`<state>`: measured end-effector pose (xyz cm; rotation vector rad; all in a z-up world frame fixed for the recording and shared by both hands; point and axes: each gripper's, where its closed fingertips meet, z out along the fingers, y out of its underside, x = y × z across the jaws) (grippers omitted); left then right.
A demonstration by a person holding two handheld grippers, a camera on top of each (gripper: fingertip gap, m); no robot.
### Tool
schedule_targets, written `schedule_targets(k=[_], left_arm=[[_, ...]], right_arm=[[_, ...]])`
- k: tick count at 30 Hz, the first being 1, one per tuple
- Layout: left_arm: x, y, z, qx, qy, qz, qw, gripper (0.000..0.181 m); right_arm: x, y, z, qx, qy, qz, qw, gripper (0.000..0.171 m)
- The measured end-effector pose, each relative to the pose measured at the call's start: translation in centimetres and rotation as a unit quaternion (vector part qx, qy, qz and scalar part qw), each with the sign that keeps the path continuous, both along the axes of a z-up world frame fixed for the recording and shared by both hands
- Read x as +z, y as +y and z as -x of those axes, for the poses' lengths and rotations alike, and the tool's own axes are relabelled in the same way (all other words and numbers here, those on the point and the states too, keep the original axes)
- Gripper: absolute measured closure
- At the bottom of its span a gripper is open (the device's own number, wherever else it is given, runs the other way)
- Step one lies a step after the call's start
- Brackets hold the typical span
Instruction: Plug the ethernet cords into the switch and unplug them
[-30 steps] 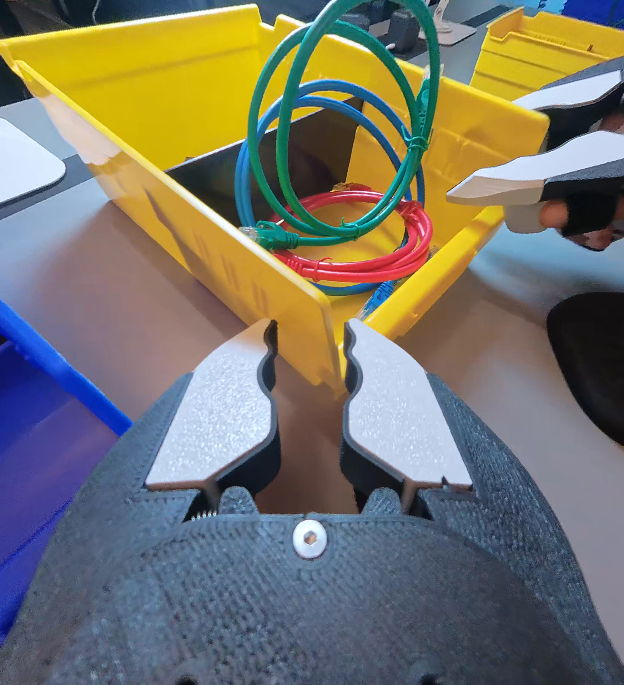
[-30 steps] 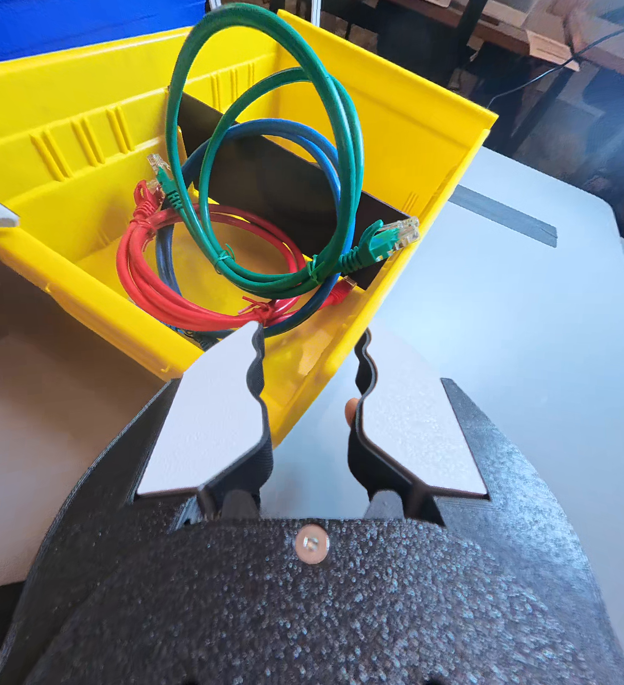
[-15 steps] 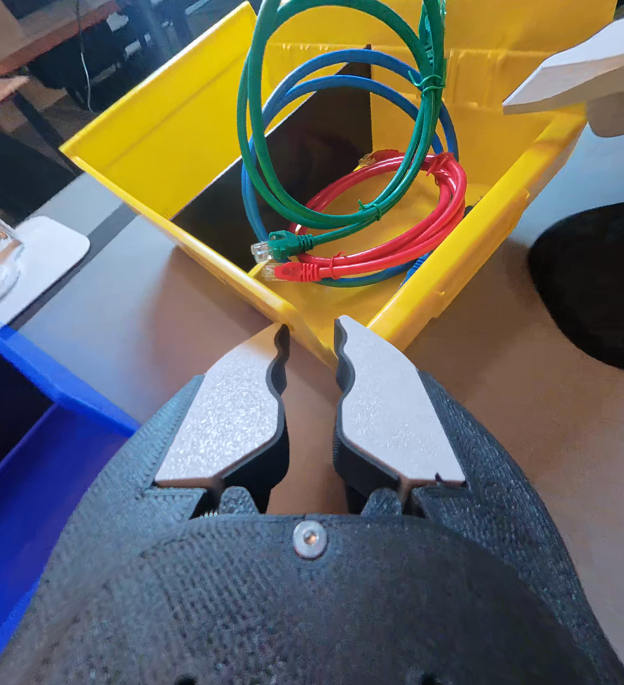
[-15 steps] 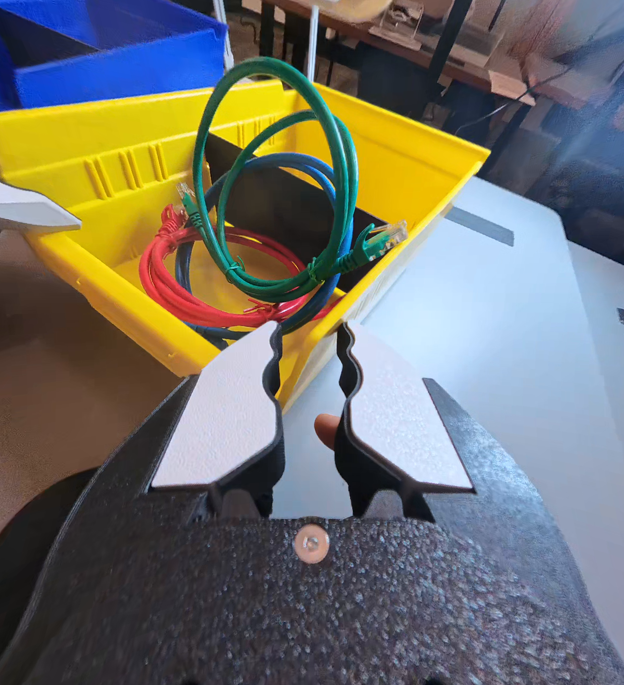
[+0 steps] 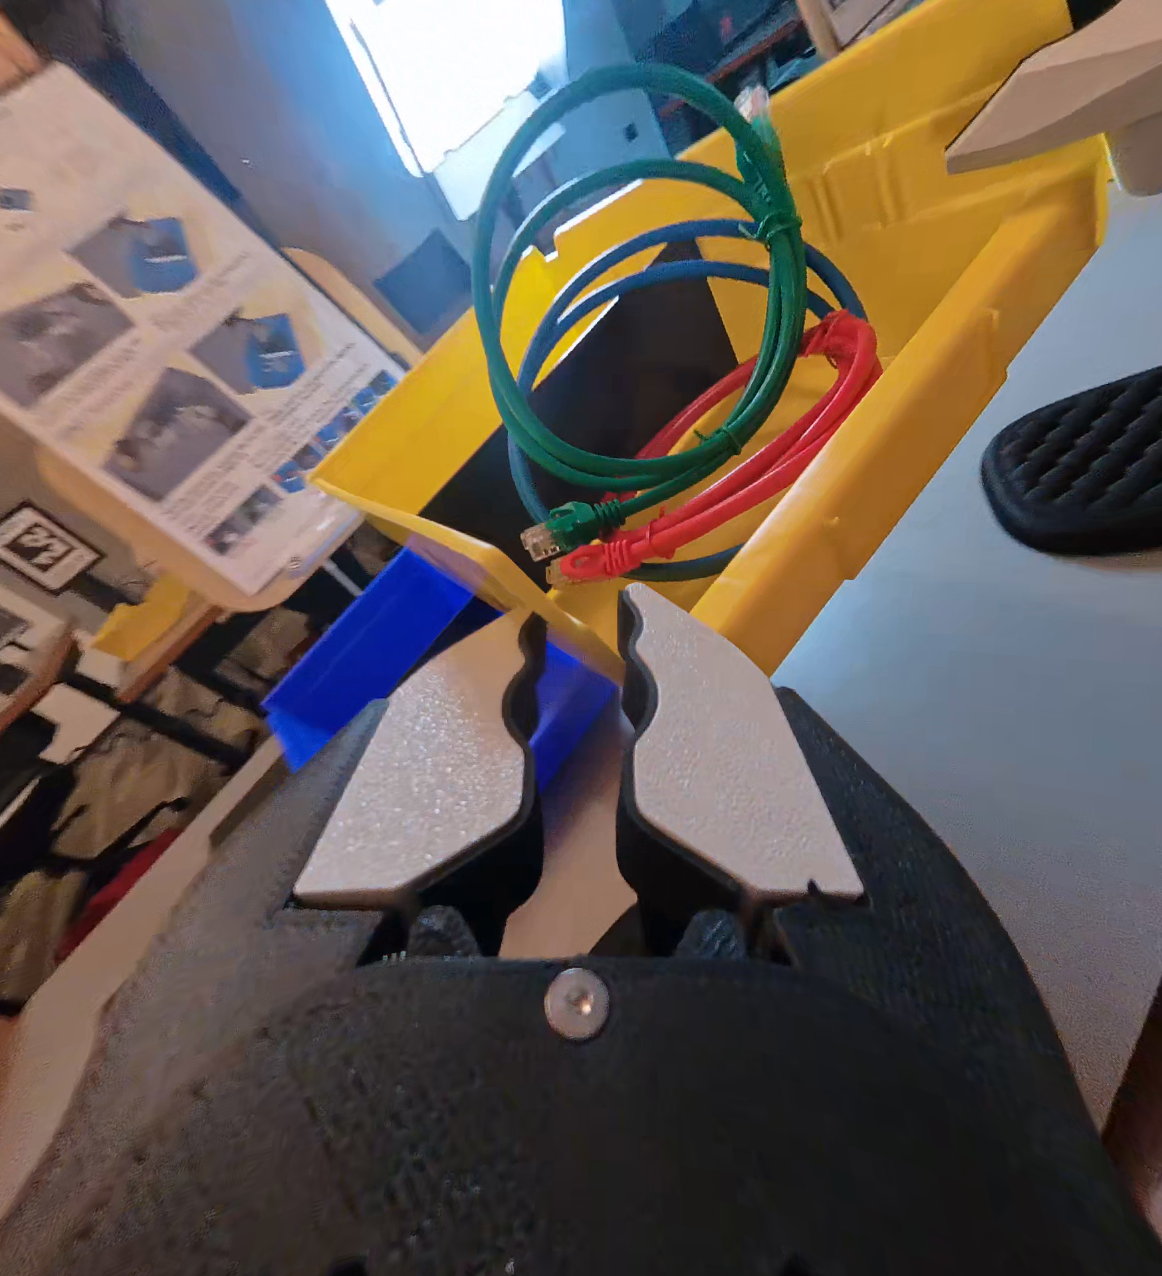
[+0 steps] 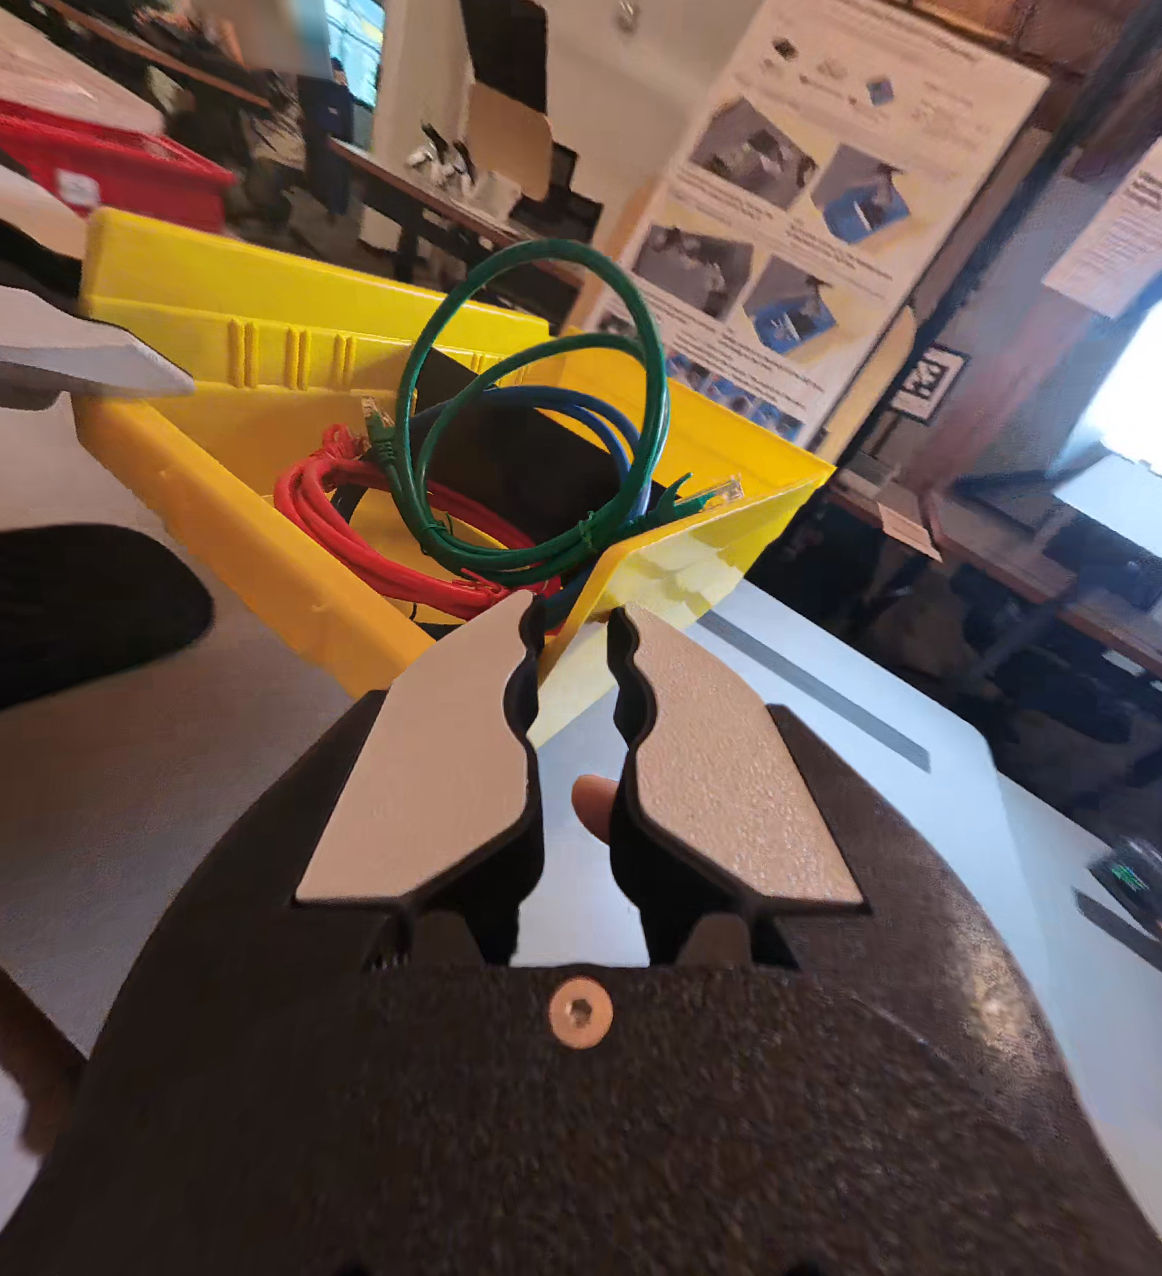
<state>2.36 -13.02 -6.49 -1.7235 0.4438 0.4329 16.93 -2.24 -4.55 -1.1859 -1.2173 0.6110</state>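
Three coiled ethernet cords lie in a yellow bin (image 5: pixel 910 428): a green cord (image 5: pixel 495 345), a red cord (image 5: pixel 771 442) and a blue cord (image 5: pixel 668 276). My left gripper (image 5: pixel 575 621) is shut on the bin's near wall at one corner. My right gripper (image 6: pixel 571 614) is shut on the bin (image 6: pixel 253 545) wall at the other corner. The green cord (image 6: pixel 658 414), red cord (image 6: pixel 329 525) and blue cord (image 6: pixel 564 404) show there too. Each gripper shows in the other's view: the right one (image 5: pixel 1082 90), the left one (image 6: pixel 67 352). The bin sits tilted. I see no switch for sure.
A blue bin (image 5: pixel 392 656) is beyond the left gripper. A black textured pad (image 5: pixel 1117 456) lies on the grey table (image 5: pixel 979 759). A small dark device with green lights (image 6: pixel 1144 877) sits at the table's right edge. Poster boards (image 6: pixel 806 207) and a red bin (image 6: pixel 81 159) stand behind. My right fingertips sit around 20 cm from my left ones.
Both grippers closed from open onto the bin's wall at its two near corners. Both views swung upward and tilted, so the room behind now shows and the bin looks tipped.
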Motion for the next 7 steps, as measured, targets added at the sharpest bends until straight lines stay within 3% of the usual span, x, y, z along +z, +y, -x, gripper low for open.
schedule_targets(k=[7], left_arm=[[2.9, -12.2, 8.3, 0.118, 0.036, 0.016, 0.992, 0.159]], right_arm=[[-0.6, -8.6, 12.0, 0.165, 0.045, 0.063, 0.983, 0.154]])
